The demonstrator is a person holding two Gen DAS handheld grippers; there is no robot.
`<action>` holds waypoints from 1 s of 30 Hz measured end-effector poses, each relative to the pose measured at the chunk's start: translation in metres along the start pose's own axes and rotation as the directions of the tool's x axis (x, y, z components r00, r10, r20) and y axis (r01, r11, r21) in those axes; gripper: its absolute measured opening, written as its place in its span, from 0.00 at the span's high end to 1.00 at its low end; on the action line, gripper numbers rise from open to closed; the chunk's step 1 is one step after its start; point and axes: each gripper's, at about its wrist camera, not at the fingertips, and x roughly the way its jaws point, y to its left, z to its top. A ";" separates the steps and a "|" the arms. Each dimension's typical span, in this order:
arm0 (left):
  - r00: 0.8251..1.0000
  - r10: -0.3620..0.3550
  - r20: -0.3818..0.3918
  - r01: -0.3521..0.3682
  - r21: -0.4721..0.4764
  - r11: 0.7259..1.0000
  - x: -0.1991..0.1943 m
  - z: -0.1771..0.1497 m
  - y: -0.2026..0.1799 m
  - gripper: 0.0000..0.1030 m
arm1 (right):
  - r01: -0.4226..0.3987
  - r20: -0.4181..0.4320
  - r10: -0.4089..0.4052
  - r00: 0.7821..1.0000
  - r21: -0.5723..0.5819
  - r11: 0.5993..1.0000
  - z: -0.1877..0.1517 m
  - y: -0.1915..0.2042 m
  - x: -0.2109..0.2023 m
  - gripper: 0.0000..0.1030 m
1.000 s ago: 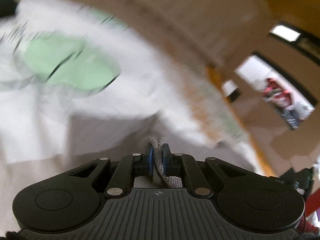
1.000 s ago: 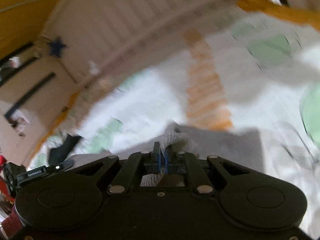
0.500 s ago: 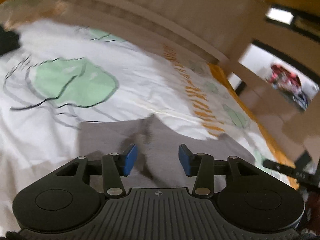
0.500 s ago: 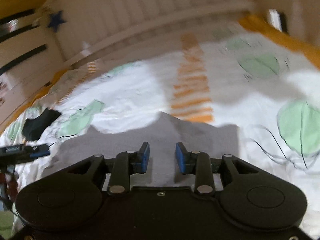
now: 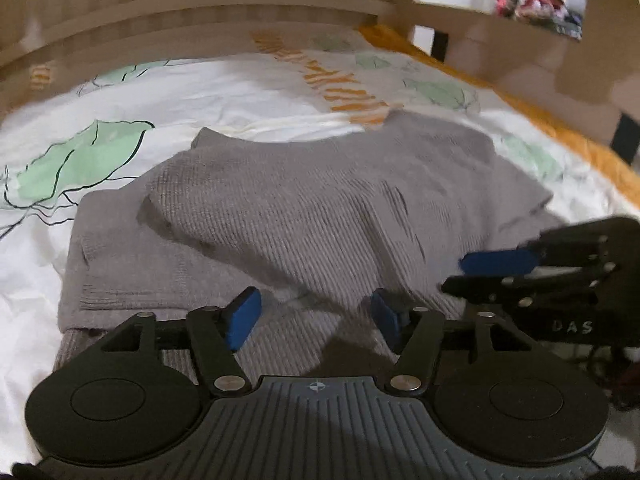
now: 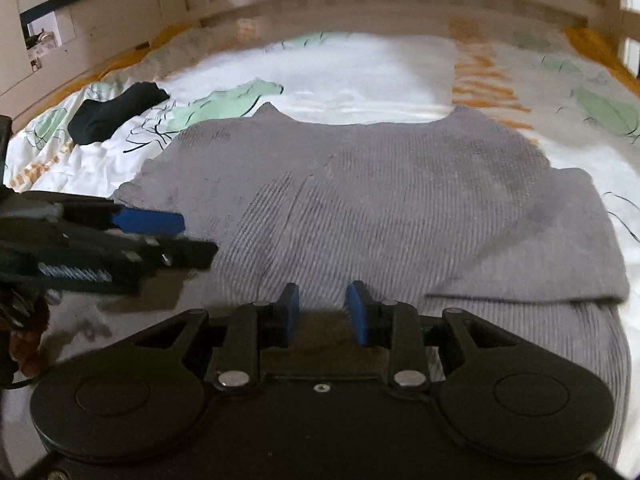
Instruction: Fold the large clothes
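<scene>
Grey ribbed sweater [image 5: 304, 208] spread flat mid-bedsheet [image 5: 224, 96], folded layers overlapping, dark sock [image 6: 116, 112] lying off beyond its far left corner. Left gripper [image 5: 316, 320] above the sweater's near hem, jaws opening, nothing between the blue pads. Right gripper [image 6: 322, 314] beside it over the same hem, partly spread, gripping nothing.

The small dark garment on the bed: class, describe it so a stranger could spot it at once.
Start at the bed's leaf-printed white duvet. Left of the big grey knitted sweater, near the duvet's far-left edge, lies a black sock. It alone is black, small and crumpled.
</scene>
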 end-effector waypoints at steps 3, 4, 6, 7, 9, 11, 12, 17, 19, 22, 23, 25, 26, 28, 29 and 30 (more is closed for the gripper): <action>0.998 -0.021 -0.053 0.019 -0.036 0.999 0.001 -0.001 0.002 0.35 | 0.004 0.004 -0.004 1.000 0.018 1.000 -0.002 0.002 -0.004 0.61; 0.999 -0.025 -0.049 0.022 -0.068 0.997 -0.003 -0.002 0.006 0.35 | 0.001 0.004 -0.001 1.000 0.024 1.000 -0.001 0.001 -0.005 0.61; 0.999 -0.028 -0.039 0.024 -0.110 0.994 -0.015 -0.004 0.009 0.35 | -0.010 0.004 0.010 1.000 0.044 0.999 0.001 -0.003 -0.010 0.59; 0.999 -0.033 -0.031 0.029 -0.133 0.991 -0.023 -0.007 0.012 0.35 | -0.018 0.009 0.017 1.000 0.055 0.998 0.000 -0.004 -0.014 0.57; 0.999 -0.042 -0.021 0.037 -0.176 0.984 -0.036 -0.010 0.016 0.34 | -0.032 0.028 0.030 0.999 0.079 0.996 -0.002 -0.006 -0.026 0.40; 0.998 -0.058 -0.011 0.054 -0.225 0.973 -0.051 -0.017 0.021 0.26 | -0.047 0.044 0.043 0.998 0.099 0.994 -0.004 -0.007 -0.037 0.30; 0.998 -0.070 -0.008 0.065 -0.246 0.967 -0.058 -0.020 0.023 0.24 | -0.052 0.049 0.046 0.998 0.110 0.993 -0.005 -0.008 -0.043 0.28; 0.995 -0.094 -0.015 0.085 -0.306 0.948 -0.095 -0.033 0.027 0.15 | -0.068 0.073 0.054 0.996 0.193 0.979 -0.016 -0.015 -0.085 0.16; 0.996 -0.087 -0.008 0.080 -0.310 0.947 -0.113 -0.038 0.027 0.10 | -0.078 0.081 0.061 0.995 0.230 0.970 -0.020 -0.020 -0.100 0.11; 0.996 -0.083 0.012 0.083 -0.316 0.945 -0.139 -0.046 0.027 0.07 | -0.073 0.077 0.054 0.996 0.275 0.959 -0.030 -0.024 -0.123 0.06; 0.996 -0.083 0.014 0.083 -0.320 0.944 -0.145 -0.048 0.027 0.06 | -0.066 0.070 0.048 0.996 0.287 0.956 -0.033 -0.026 -0.129 0.04; 0.996 -0.087 0.004 0.084 -0.324 0.942 -0.156 -0.055 0.028 0.06 | -0.053 0.056 0.037 0.998 0.312 0.949 -0.041 -0.027 -0.141 0.03; 0.996 -0.087 -0.008 0.080 -0.323 0.943 -0.160 -0.059 0.027 0.06 | -0.053 0.049 0.039 0.998 0.324 0.944 -0.046 -0.028 -0.147 0.03; 0.997 -0.078 -0.026 0.065 -0.318 0.946 -0.167 -0.066 0.026 0.06 | -0.048 0.035 0.038 0.999 0.344 0.938 -0.055 -0.028 -0.158 0.02; 0.997 -0.075 -0.033 0.061 -0.318 0.946 -0.170 -0.071 0.026 0.06 | -0.044 0.027 0.037 0.999 0.351 0.935 -0.060 -0.028 -0.162 0.02; 0.996 -0.077 -0.043 0.059 -0.321 0.945 -0.172 -0.075 0.026 0.06 | -0.045 0.023 0.039 0.999 0.356 0.933 -0.064 -0.027 -0.166 0.02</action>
